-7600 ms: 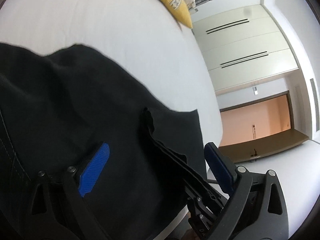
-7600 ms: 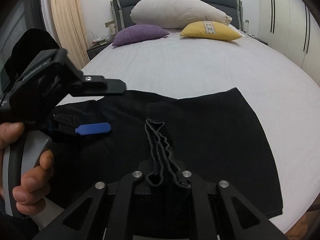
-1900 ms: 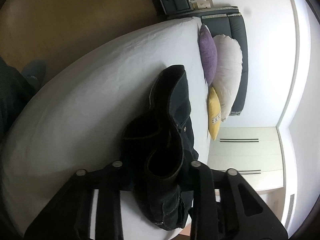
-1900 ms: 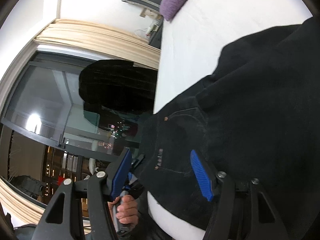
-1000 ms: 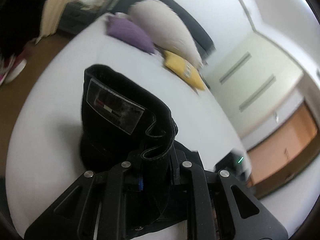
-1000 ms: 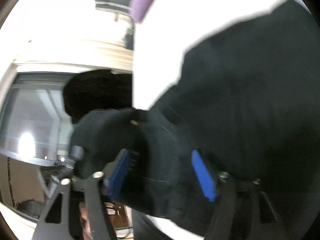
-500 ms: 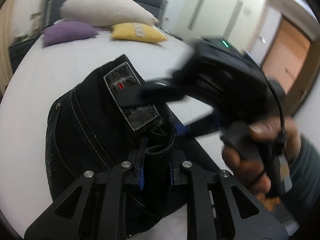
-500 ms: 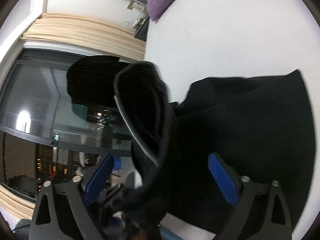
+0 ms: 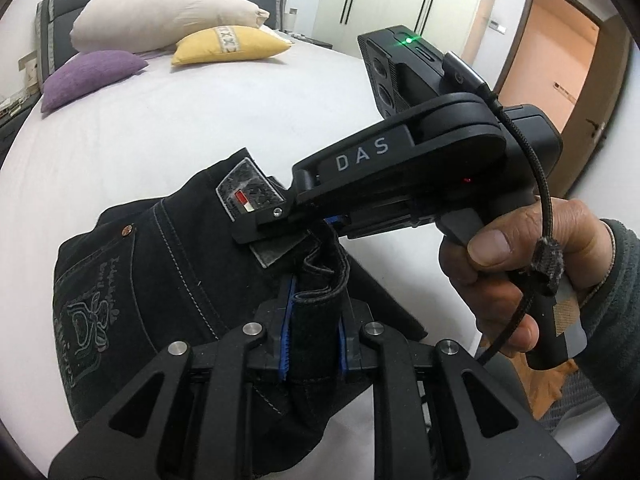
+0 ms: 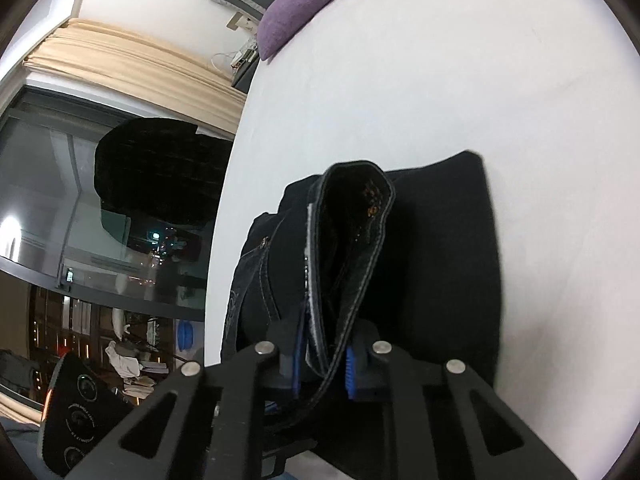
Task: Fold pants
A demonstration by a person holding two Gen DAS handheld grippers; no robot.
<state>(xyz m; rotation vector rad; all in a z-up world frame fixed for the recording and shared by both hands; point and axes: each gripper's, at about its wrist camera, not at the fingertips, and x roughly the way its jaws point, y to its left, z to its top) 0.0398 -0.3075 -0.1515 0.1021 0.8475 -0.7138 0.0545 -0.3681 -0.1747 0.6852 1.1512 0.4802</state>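
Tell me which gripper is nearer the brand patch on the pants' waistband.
Right. The right gripper pinches the waistband directly at the brand patch; the left gripper clamps the pants lower along the band.

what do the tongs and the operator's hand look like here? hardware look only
Both tongs, left and right, are matte black with silver screws and blue ribbed pads. The right unit's body reads "DAS", carries a green LED and a braided black cable. The bare hand on its grip wears a dark grey-green fleece sleeve.

Left wrist view: close over the pants (image 9: pixel 168 280), facing the headboard. Right wrist view: close, rolled, facing the window. Shared: pants (image 10: pixel 420 260), bed (image 9: pixel 200 112), purple pillow (image 10: pixel 296 4).
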